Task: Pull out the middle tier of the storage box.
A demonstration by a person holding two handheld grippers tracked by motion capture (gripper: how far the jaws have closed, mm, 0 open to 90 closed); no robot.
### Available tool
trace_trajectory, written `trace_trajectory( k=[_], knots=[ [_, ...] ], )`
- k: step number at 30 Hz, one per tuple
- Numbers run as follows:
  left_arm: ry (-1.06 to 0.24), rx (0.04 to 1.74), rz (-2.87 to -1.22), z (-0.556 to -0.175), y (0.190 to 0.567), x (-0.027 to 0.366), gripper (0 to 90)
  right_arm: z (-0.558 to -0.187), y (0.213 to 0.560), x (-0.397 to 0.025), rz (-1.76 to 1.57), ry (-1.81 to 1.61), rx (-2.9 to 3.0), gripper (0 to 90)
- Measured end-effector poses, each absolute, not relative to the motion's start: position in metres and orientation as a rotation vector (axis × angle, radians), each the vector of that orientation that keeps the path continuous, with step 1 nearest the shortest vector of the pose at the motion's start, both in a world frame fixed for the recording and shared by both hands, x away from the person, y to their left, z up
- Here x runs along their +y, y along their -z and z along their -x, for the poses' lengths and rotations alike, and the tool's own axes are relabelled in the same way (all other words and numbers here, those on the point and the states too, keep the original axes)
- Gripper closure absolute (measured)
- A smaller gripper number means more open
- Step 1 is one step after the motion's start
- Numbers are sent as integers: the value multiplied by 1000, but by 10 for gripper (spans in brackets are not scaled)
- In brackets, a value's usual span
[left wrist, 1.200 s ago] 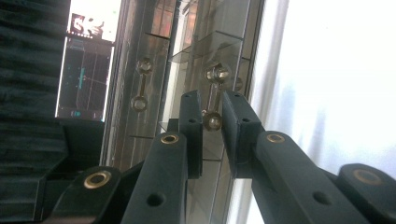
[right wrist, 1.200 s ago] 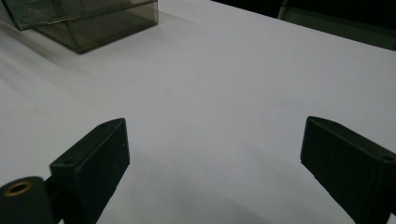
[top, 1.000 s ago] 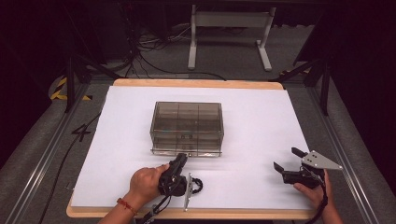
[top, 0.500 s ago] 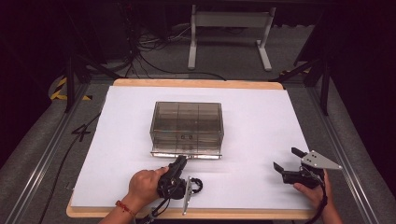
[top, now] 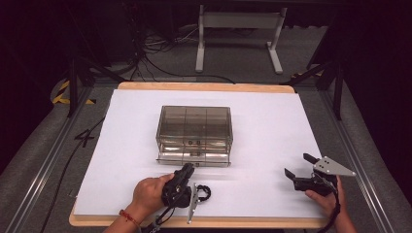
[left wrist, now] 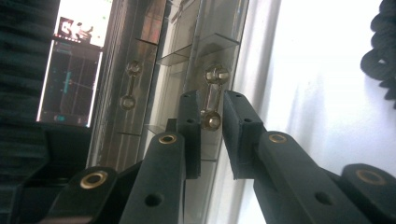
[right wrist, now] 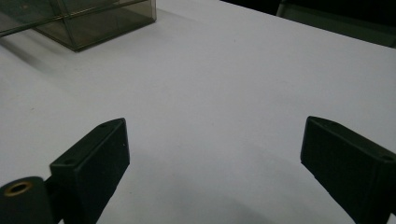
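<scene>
Closest to me, the person's left hand [top: 148,193] holds the left gripper [top: 187,171] turned on its side at the near edge of the white table [top: 272,126], its coiled cable [top: 204,192] lying beside it. In the left gripper view its two black jaws sit narrowly apart on either side of the small clear handle [left wrist: 211,100] of the bottom drawer [top: 194,158]; whether the pads actually touch it I cannot tell. That drawer stands out a little from the front of the smoky plastic drawer box [top: 194,127], which sits at the middle of the table, a second handle [left wrist: 129,85] showing on the drawer above. The work looks like a drawer pull just begun. To do it well, I'd close squarely on the bar between its two knobs, then draw straight toward the near edge, level and slow, since a light box like this may well slide or tip instead of the drawer giving. Off to the right, the right gripper [top: 297,172] rests low near the table's corner, jaws wide apart and holding nothing; it could steady the box. Beyond, a desk frame [top: 238,34] and floor cables [top: 145,58] lie in shadow.
</scene>
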State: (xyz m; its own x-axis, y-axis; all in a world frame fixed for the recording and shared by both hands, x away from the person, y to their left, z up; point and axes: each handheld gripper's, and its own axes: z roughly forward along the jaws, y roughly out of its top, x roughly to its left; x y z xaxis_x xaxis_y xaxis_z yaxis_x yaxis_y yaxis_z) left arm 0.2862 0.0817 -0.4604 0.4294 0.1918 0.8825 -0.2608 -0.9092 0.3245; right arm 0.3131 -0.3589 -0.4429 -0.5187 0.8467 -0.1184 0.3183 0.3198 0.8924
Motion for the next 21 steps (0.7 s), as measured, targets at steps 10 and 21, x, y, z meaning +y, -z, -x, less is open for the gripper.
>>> trace_trajectory(
  k=[10, 21],
  knots=[
    [-1409, -58, -2279, -283, 453, 85, 762, -313, 443, -359, -1028, -1166, 1996, 84],
    [-1312, -5, -2254, -281, 438, 100, 766, -313, 443, -359, -1026, -1161, 1997, 84]
  ],
)
